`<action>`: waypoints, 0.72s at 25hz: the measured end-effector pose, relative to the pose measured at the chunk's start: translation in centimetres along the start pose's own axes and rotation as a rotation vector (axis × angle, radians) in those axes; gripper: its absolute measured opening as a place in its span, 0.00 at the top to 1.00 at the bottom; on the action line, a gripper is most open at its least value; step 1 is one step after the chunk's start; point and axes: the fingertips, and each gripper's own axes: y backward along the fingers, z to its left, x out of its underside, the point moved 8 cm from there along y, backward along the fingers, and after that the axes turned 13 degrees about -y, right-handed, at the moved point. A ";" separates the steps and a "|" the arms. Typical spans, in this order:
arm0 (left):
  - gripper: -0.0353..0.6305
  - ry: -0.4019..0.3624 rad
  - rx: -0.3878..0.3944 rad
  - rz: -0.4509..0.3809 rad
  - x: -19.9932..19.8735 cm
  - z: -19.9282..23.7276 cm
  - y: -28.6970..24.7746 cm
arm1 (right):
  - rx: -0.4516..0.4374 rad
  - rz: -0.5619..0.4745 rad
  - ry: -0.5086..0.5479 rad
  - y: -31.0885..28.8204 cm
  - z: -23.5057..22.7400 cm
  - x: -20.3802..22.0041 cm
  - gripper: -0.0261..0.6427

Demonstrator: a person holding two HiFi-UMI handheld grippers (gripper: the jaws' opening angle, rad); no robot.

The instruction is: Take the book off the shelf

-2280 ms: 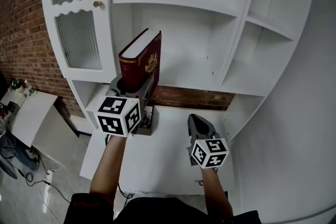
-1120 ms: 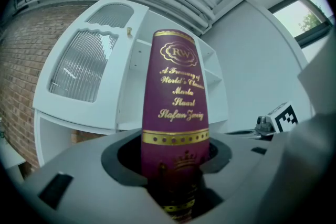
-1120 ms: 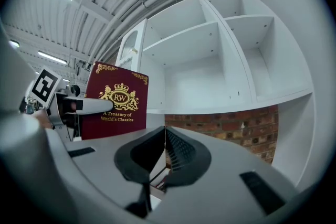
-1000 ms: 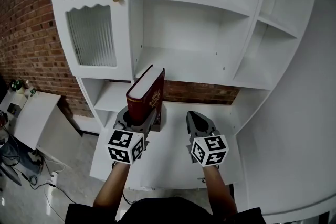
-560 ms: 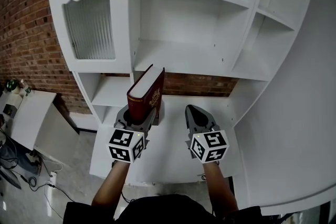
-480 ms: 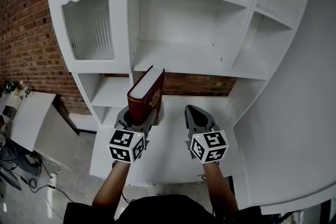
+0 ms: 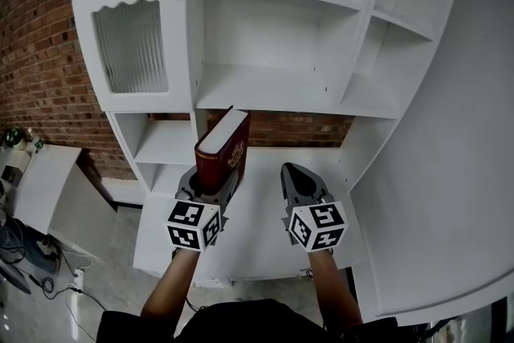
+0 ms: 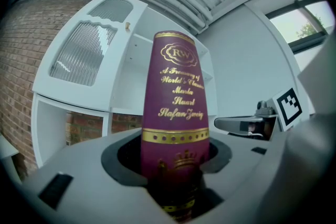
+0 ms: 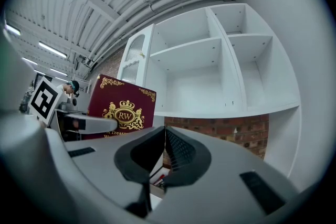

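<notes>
- Behind, one brick wall [image 7: 40, 60], one white shelf unit [image 7: 273, 88], one white worktop [image 7: 253, 241].
- One red book [image 7: 222, 150] stands upright, held tight by the left gripper [image 7: 207, 189].
- Two grippers; the right gripper [image 7: 291, 173] has its jaws closed, empty.

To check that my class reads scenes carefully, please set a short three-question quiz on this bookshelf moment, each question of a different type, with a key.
1. Fill in: the jaws of the right gripper are ____.
2. Which holds the dark red hardcover book with gold lettering? A: left gripper. B: right gripper. C: neither.
3. True or false: the book stands on a shelf of the white cabinet.

Key: 1 together, with nothing between them; 2 A; 3 false, as it is held upright in front of the cabinet.
</notes>
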 end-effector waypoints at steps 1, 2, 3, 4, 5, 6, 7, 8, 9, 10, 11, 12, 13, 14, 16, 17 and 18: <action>0.59 0.001 0.001 -0.001 -0.1 -0.4 0.1 | 0.002 -0.001 -0.001 0.4 -0.1 0.0 0.93; 0.59 0.002 0.003 -0.002 -0.1 -0.8 0.2 | 0.003 -0.002 -0.003 0.9 -0.2 0.0 0.93; 0.59 0.002 0.003 -0.003 -0.2 -1.2 0.2 | 0.003 -0.003 -0.004 1.3 -0.3 0.0 0.93; 0.59 0.002 0.001 -0.003 -0.3 -1.7 0.3 | 0.003 -0.003 -0.004 1.7 -0.5 0.0 0.93; 0.59 0.003 -0.001 -0.004 -0.4 -2.1 0.4 | 0.002 -0.003 -0.005 2.2 -0.6 0.0 0.93; 0.59 0.004 -0.004 -0.004 -0.6 -2.5 0.6 | 0.002 -0.003 -0.006 2.7 -0.7 -0.1 0.93; 0.59 0.006 -0.006 -0.005 -0.8 -2.9 0.8 | 0.002 -0.003 -0.007 3.1 -0.8 -0.2 0.93; 0.59 0.007 -0.007 -0.006 -1.0 -3.4 0.9 | 0.002 -0.003 -0.008 3.6 -0.9 -0.4 0.93; 0.59 0.007 -0.008 -0.007 -1.2 -3.8 1.1 | 0.002 -0.003 -0.008 4.0 -1.0 -0.5 0.93; 0.59 0.004 -0.011 -0.010 -1.4 -4.2 1.2 | 0.002 -0.004 -0.009 4.4 -1.1 -0.6 0.93; 0.59 0.001 -0.013 -0.013 -1.6 -4.6 1.4 | 0.001 -0.005 -0.010 4.8 -1.2 -0.7 0.93; 0.59 -0.001 -0.014 -0.014 -1.8 -5.0 1.5 | 0.000 -0.006 -0.011 5.2 -1.3 -0.8 0.93; 0.59 -0.003 -0.013 -0.013 -1.8 -5.4 1.7 | -0.002 -0.006 -0.013 5.6 -1.4 -0.8 0.93; 0.59 -0.003 -0.012 -0.011 -1.9 -5.8 1.8 | -0.004 -0.006 -0.014 6.0 -1.4 -0.7 0.93; 0.59 -0.004 -0.012 -0.008 -1.9 -6.7 2.3 | -0.009 -0.004 -0.017 6.7 -1.5 -0.6 0.93; 0.59 -0.003 -0.014 -0.007 -1.9 -7.0 2.5 | -0.012 -0.003 -0.017 7.1 -1.5 -0.6 0.93; 0.59 -0.003 -0.016 -0.007 -2.0 -7.3 2.8 | -0.015 -0.002 -0.018 7.4 -1.5 -0.6 0.93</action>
